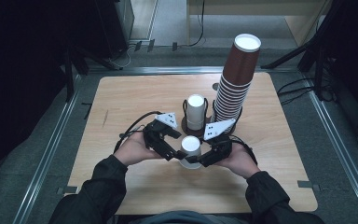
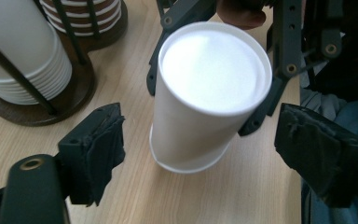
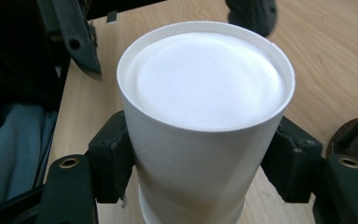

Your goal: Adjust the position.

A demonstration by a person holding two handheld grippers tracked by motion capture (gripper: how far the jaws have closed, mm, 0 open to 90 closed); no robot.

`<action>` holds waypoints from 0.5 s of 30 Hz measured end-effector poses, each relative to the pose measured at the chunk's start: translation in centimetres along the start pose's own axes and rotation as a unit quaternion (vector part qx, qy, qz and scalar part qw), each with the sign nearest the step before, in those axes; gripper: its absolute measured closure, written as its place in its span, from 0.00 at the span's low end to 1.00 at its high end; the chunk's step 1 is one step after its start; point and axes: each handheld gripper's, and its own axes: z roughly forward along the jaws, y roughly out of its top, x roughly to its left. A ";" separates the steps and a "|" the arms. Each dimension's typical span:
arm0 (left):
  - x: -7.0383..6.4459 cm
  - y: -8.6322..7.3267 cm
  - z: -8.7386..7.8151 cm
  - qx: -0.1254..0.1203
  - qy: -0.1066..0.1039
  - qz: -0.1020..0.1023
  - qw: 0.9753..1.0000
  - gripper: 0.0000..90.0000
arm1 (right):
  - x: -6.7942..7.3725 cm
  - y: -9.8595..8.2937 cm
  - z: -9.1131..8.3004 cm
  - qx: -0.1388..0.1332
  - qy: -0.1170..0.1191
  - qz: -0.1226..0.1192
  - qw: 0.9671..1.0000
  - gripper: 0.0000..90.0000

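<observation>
wooden table [image 1: 121, 98] | grey carpet floor [image 1: 23, 154] | dark surroundings, cables [image 1: 298, 91]

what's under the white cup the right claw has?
The white cup stands upside down, with a second rim showing below it, so likely another cup nested underneath. Anything inside is hidden by its walls.

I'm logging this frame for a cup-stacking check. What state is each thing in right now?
White cup: upside down on the table, seemingly two nested.
Right gripper: shut on the white cup.
Left gripper: open, jaws clear of the cup.
White cup stack: inverted in its holder.
Brown cup stack: tall, inverted, leaning.
</observation>
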 end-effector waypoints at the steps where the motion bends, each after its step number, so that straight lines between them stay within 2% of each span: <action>1: 0.2 -0.3 -0.2 -0.001 -0.009 -0.004 1.000 0.14 | -0.1 -0.1 -0.1 -0.006 0.000 0.000 1.000 0.37; 4: 0.4 -1.0 -0.4 -0.009 -0.014 -0.019 1.000 0.11 | -0.1 -0.1 -0.3 -0.010 0.003 0.011 1.000 0.37; 11: 0.5 -2.7 -0.4 -0.007 -0.010 -0.037 0.999 0.10 | 0.1 -0.1 -0.2 -0.021 0.006 0.006 1.000 0.37; 13: 0.7 -3.1 -0.1 -0.006 -0.021 -0.040 0.999 0.09 | 0.2 -0.1 -0.2 -0.025 0.010 0.007 1.000 0.37; 15: 1.1 -3.4 0.2 -0.006 -0.025 -0.045 0.999 0.02 | 0.2 -0.1 -0.1 -0.029 0.014 0.010 0.999 0.37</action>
